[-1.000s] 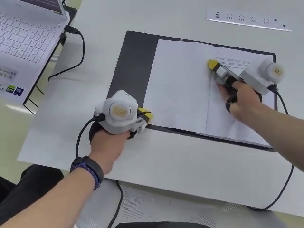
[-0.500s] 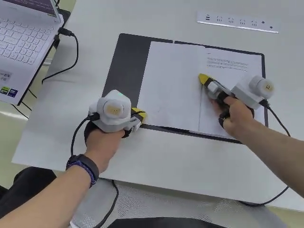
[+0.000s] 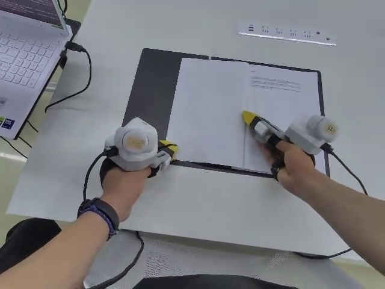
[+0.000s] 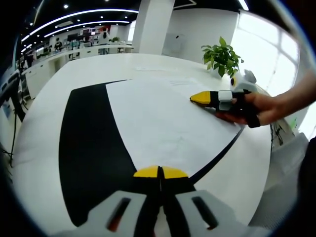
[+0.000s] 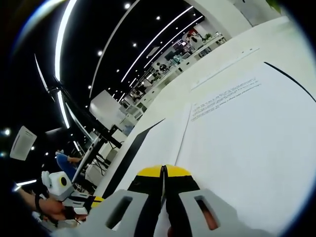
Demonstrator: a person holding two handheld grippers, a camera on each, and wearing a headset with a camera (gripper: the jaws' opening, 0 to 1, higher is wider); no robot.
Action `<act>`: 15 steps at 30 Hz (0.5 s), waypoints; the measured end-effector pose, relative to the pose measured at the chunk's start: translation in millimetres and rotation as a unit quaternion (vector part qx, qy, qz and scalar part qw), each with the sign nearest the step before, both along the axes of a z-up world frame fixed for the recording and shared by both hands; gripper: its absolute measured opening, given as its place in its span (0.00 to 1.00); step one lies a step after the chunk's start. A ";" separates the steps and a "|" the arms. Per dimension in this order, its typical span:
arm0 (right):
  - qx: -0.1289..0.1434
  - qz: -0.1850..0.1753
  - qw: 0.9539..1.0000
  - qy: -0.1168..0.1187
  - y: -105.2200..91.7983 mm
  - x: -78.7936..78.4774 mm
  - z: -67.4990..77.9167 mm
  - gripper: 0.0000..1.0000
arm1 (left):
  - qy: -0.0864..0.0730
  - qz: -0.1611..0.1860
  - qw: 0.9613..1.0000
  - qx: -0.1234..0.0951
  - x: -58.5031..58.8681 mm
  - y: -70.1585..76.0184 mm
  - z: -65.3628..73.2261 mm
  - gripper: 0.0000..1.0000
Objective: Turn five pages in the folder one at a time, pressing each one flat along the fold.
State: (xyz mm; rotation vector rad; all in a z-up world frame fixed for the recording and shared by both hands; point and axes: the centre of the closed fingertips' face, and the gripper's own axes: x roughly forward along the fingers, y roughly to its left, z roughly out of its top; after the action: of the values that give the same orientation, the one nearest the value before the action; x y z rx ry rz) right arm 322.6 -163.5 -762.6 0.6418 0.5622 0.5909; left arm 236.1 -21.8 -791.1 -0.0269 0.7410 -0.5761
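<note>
Two grippers, both with jaws together and nothing between them.

Head view: the folder (image 3: 135,90) lies open on the table (image 3: 120,30). The turned page (image 3: 207,114) sits left of the fold (image 3: 247,84), the printed page (image 3: 283,108) right of it. Yellow tip of the right gripper (image 3: 248,117) is down on the fold, roughly midway along it. The left gripper (image 3: 169,147) rests at the folder's near edge, by the turned page's near-left corner. The laptop (image 3: 24,42) and power strip (image 3: 283,33) are well apart from the work.

Left gripper view: own jaws closed, tips at the near edge where black cover meets white page. The right gripper lies across the sheet on the fold.

Right gripper view: own jaws closed, tips on the crease, printed page to the right, turned page to the left.

Looks like the pressing step. To do it well:
- slide the closed tip along the crease at a low angle so it glides rather than digs
- use steady, light pressure over the full length
- brace the folder's near edge with the left gripper so nothing skates

Page count so far: can't tell.
</note>
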 end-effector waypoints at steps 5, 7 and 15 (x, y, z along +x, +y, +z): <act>-0.002 0.007 1.000 0.001 2.1 -15.7 0.2 0.00 | -0.001 -0.001 1.000 0.001 -0.1 0.0 -0.8 0.00; 0.000 0.010 1.000 0.002 2.6 -22.6 -0.1 0.00 | -0.002 -0.001 1.000 0.001 -0.8 -0.4 -0.2 0.00; -0.001 0.018 1.000 0.004 4.9 -45.5 -0.6 0.00 | -0.004 -0.003 1.000 0.001 -5.5 -3.3 6.1 0.00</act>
State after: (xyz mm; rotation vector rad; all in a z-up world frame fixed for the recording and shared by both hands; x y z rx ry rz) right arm 277.2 -158.6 -763.2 0.6332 0.5832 0.6212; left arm 230.6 -25.1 -785.0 -0.0208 0.7343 -0.5818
